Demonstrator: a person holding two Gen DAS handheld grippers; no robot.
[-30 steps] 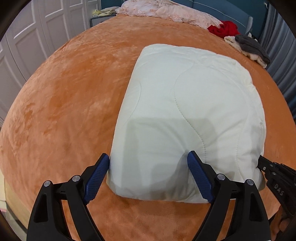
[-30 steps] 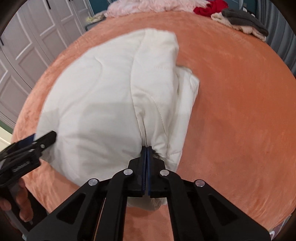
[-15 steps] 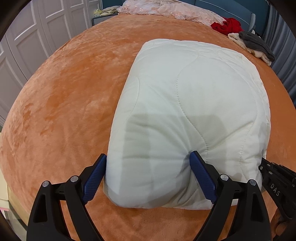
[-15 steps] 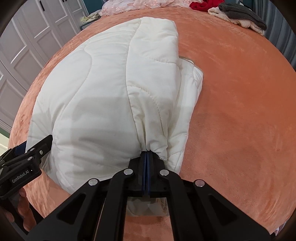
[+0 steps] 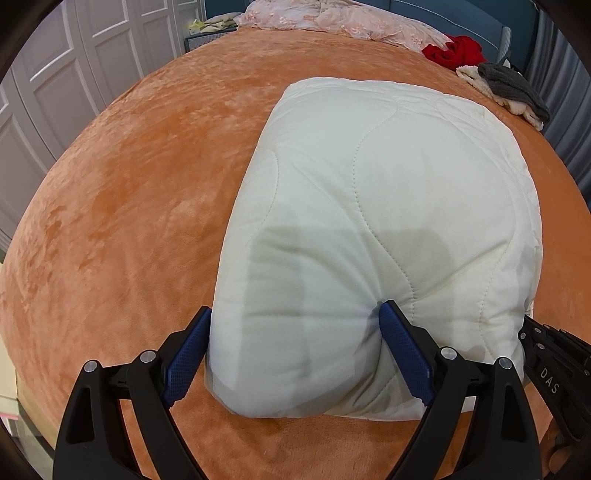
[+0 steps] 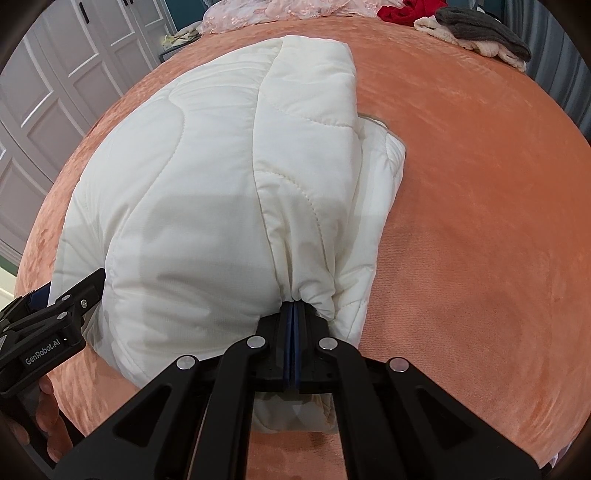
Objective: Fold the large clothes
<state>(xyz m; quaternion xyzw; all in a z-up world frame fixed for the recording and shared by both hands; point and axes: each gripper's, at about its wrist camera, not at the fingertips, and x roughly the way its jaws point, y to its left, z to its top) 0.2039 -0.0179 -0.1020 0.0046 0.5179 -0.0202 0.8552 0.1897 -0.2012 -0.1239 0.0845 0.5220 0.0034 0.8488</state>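
A folded white quilted jacket [image 5: 373, 206] lies on the orange plush bed [image 5: 140, 192]. My left gripper [image 5: 293, 328] is open, its blue-padded fingers straddling the jacket's near left corner, pressing into the padding. My right gripper [image 6: 293, 314] is shut on a bunched fold of the same jacket [image 6: 221, 177] at its near right edge. The right gripper's black body [image 5: 550, 365] shows at the lower right of the left wrist view; the left gripper [image 6: 48, 317] shows at the lower left of the right wrist view.
At the bed's far end lie a pink lace cloth [image 5: 332, 22], a red garment [image 5: 454, 51] and a grey and cream pile [image 5: 509, 88]. White panelled wardrobe doors [image 5: 55, 74] stand to the left. The bed's near edge is just below the grippers.
The jacket's near end has been drawn a little closer to both grippers and sits higher between the left fingers. The right gripper stays shut on its fold.
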